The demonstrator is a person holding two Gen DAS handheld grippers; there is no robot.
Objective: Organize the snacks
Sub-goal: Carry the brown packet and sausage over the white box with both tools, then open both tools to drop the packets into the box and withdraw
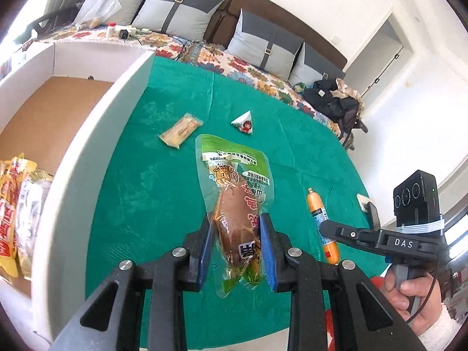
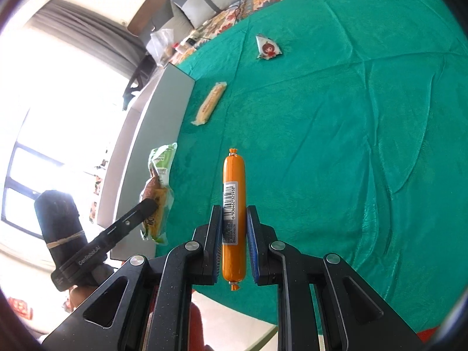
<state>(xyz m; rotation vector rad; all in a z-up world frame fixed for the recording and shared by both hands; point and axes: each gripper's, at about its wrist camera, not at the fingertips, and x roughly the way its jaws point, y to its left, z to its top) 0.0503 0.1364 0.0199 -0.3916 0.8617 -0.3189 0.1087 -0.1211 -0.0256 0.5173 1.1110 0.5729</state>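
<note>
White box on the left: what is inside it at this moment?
The white box shows a bare brown cardboard floor and, at its near end, yellow-and-red snack bags. Its wall and the frame edge hide anything else there.

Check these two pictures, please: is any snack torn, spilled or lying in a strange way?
Nothing stands out. The left gripper holds the vacuum-packed snack and the right gripper holds the orange sausage; both packs look whole. The yellow bar and the triangular packet lie sealed on the green cloth.
</note>
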